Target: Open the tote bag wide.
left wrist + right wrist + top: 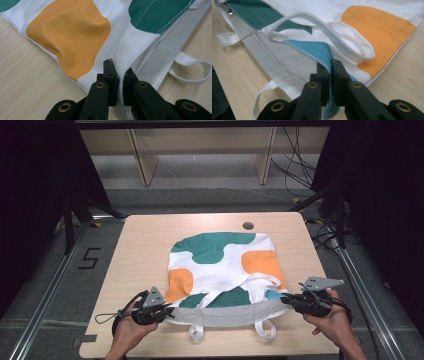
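Left tongs and right tongs each pinched a corner of the tote bag's mouth, probably to spread it flat between them.

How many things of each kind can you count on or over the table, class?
Tote bag: 1
Grippers, left gripper and right gripper: 2
Round cable port in the table: 1
Total: 4

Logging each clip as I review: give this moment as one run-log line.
tote bag flat on table | left gripper shut on bag's top edge | right gripper shut on opposite corner | handles slack
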Available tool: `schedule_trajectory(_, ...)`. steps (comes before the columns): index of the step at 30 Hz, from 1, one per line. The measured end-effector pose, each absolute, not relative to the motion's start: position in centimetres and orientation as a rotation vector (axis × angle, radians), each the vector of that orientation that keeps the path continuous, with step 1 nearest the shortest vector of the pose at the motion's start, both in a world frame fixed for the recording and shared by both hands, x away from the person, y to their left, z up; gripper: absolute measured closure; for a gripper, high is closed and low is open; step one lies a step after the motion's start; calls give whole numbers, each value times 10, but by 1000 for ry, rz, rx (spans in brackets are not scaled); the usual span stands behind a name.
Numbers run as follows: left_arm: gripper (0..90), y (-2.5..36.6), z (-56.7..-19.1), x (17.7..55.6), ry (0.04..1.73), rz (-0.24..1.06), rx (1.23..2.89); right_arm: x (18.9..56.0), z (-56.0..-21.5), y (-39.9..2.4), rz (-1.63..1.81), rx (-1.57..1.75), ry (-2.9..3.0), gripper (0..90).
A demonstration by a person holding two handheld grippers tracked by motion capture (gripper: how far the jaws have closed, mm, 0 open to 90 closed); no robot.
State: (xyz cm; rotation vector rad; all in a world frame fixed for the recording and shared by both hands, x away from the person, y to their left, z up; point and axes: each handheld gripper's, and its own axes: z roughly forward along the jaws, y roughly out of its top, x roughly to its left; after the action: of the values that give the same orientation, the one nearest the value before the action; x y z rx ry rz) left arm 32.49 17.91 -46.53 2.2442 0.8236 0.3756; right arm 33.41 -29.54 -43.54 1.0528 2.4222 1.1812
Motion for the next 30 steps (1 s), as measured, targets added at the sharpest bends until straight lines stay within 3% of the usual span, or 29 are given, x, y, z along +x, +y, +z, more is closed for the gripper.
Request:
schedule_trajectory(5, 854, 182, -445, 327, 825, 322, 2187, 340, -413, -298, 1196, 1021, 2408, 865)
schedule_trajectory(19, 867, 186, -374, 344, 766, 356, 2176, 363, -343, -297, 1221, 964, 2418, 874)
schedule_trajectory(30, 868, 182, -314, 364, 725, 243, 2283, 384, -287, -301, 1194, 1024, 2497, 876)
